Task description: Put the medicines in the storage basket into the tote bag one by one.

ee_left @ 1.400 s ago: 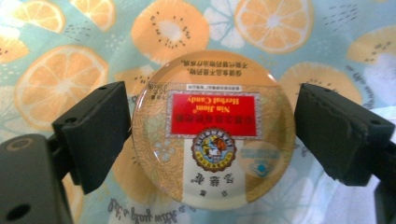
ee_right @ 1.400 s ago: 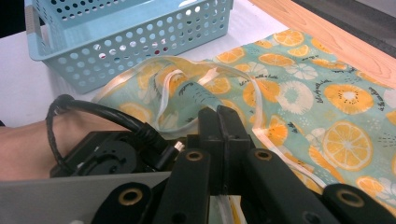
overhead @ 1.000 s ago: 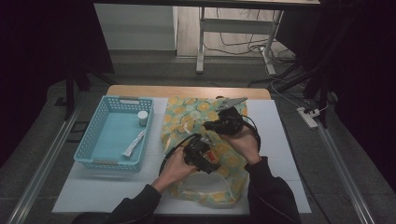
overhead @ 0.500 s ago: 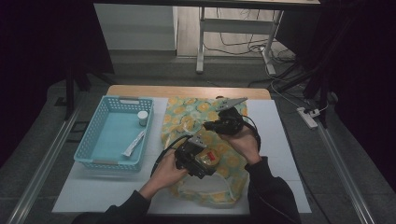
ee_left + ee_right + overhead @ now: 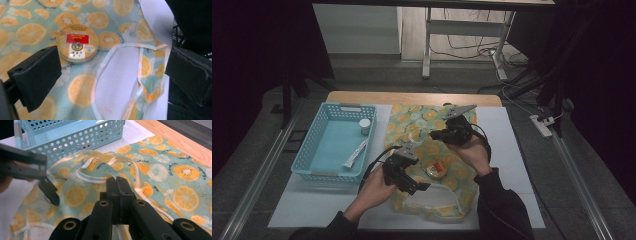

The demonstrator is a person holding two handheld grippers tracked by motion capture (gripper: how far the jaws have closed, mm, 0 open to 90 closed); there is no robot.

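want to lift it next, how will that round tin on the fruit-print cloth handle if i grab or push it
The round tin looks rigid and flat-lidded, so it should probably hold its shape under the fingers. It is low and wide, so unlikely to tip. Lying on the soft fruit-print cloth, a push may drag or bunch the fabric rather than slide cleanly.

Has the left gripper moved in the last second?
Yes. Against the blue basket, the left gripper has drawn back toward the person and the table's near edge, off the round tin on the fruit-print bag.

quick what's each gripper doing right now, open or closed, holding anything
Left gripper: open, holding nothing, jaws spread above the fruit-print bag near the round tin.
Right gripper: closed on the bag's white strap.
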